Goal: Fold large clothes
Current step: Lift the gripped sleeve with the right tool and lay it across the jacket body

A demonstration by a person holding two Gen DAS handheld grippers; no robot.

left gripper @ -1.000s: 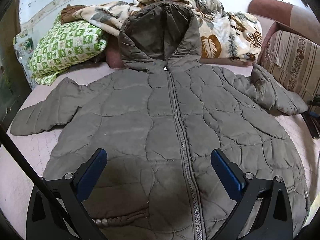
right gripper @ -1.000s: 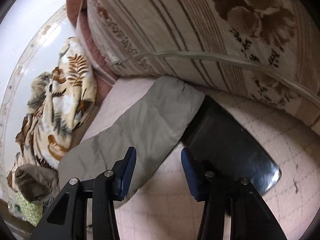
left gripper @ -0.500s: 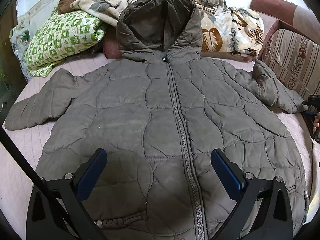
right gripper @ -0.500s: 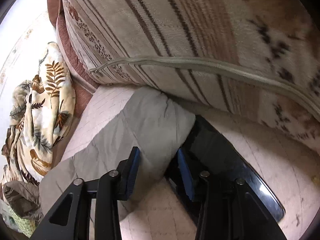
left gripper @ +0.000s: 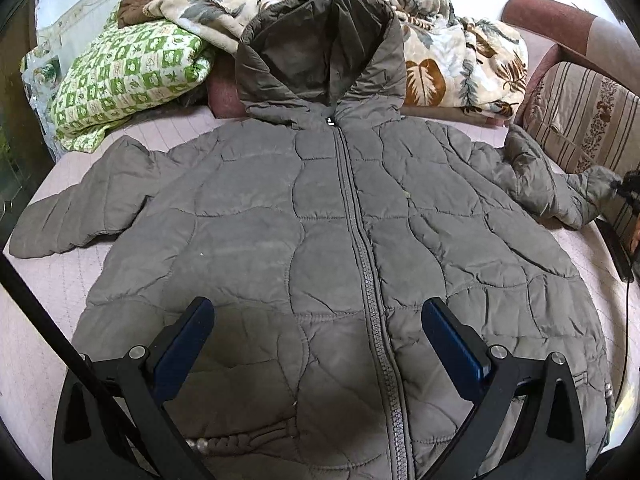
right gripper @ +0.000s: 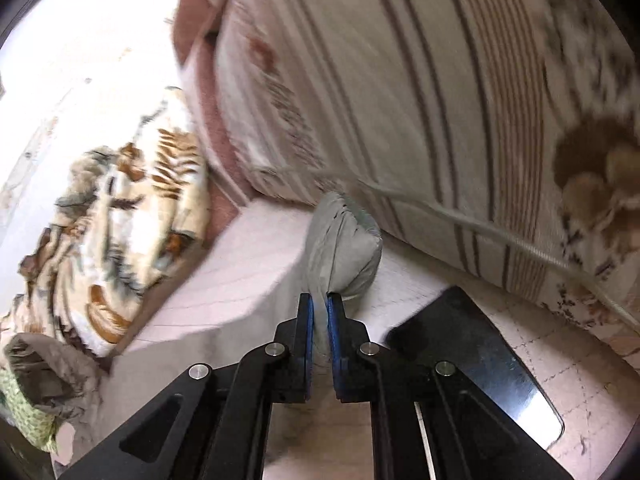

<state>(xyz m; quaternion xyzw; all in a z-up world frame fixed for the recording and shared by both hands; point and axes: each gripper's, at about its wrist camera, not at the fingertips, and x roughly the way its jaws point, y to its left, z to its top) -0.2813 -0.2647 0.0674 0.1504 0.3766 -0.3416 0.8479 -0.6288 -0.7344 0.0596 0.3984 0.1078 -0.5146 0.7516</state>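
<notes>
A grey quilted jacket [left gripper: 320, 240] lies zipped and face-up across a pink bed [left gripper: 36, 320], its long axis running away from the left wrist camera, hem nearest and hood [left gripper: 320, 48] resting against a leaf-print blanket [left gripper: 460, 64] and a green checked pillow [left gripper: 124, 76]; both sleeves spread sideways. The left gripper [left gripper: 318, 328] hovers over the hem, jaws spread wide and holding nothing. In the blurred right wrist view, the right gripper [right gripper: 318, 312] pinches the cuff [right gripper: 344, 248] of the jacket's sleeve beside a striped cushion [right gripper: 400, 80] and a black tablet [right gripper: 472, 344].
</notes>
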